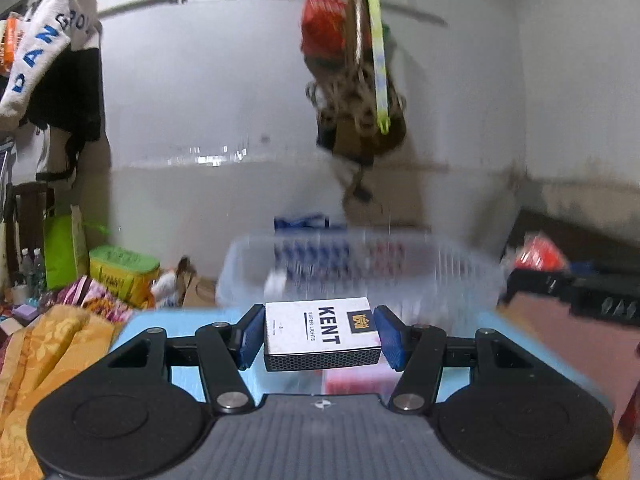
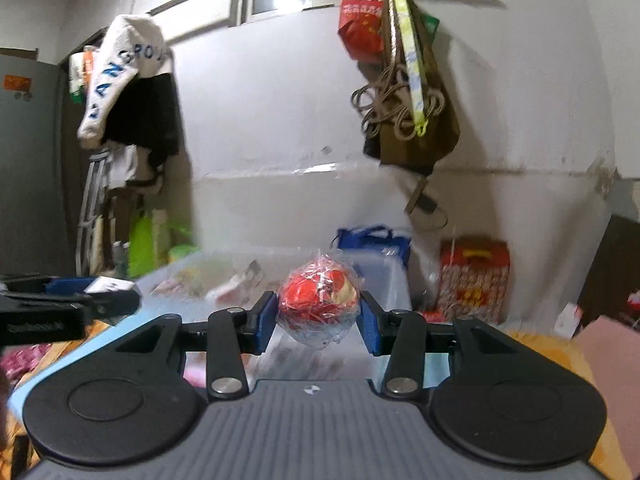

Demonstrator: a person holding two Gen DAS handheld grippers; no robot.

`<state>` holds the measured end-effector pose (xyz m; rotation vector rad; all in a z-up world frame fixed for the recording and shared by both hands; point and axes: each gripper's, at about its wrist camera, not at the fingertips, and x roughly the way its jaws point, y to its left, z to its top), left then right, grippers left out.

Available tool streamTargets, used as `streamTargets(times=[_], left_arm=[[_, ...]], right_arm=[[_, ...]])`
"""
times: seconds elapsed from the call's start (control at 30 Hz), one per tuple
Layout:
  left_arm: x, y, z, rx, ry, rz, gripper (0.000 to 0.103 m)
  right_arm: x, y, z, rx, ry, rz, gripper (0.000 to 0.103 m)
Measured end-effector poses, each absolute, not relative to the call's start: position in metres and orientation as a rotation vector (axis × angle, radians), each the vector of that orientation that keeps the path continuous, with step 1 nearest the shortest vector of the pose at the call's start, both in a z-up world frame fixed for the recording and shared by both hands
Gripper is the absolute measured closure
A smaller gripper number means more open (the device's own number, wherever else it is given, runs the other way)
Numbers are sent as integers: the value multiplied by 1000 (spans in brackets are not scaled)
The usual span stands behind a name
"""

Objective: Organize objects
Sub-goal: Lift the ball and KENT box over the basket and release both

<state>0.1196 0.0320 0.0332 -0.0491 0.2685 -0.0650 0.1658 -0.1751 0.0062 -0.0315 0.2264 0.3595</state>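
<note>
My left gripper is shut on a white Kent cigarette pack, held level between the blue pads, just in front of a clear plastic bin. My right gripper is shut on a red toy wrapped in clear plastic, held above the clear plastic bin. The right gripper and its red toy show at the right edge of the left wrist view. The left gripper shows at the left edge of the right wrist view.
A light blue surface lies under the bin. Orange patterned cloth lies at the left. A yellow-green tub, a green bag and a red gift box stand by the wall. Bags hang on the wall.
</note>
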Motion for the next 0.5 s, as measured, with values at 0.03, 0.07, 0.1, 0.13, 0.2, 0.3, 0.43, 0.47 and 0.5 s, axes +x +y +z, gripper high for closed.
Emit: streamTargets(times=[0.03, 0.07, 0.1, 0.13, 0.2, 0.3, 0.43, 0.47, 0.5], left_arm=[[129, 31, 43, -58, 263, -57, 41], [141, 31, 52, -77, 262, -49, 41], [158, 33, 60, -120, 264, -41, 41], [174, 34, 66, -145, 281, -44, 41], [211, 32, 69, -166, 332, -64, 41], [247, 28, 57, -178, 395, -44, 41], [261, 25, 43, -190, 383, -40, 27], [262, 23, 43, -178, 378, -29, 10], [259, 24, 44, -174, 366, -21, 2]], right_arm=[[184, -170, 12, -38, 237, 359, 56], [200, -166, 15, -40, 251, 361, 56], [219, -163, 17, -29, 282, 361, 56], [242, -161, 17, 4, 323, 370, 56], [268, -158, 10, 37, 366, 395, 56], [287, -156, 0, 33, 363, 388, 53], [288, -158, -5, 43, 334, 317, 0], [279, -160, -2, 52, 298, 278, 0], [270, -164, 1, 65, 278, 296, 0]])
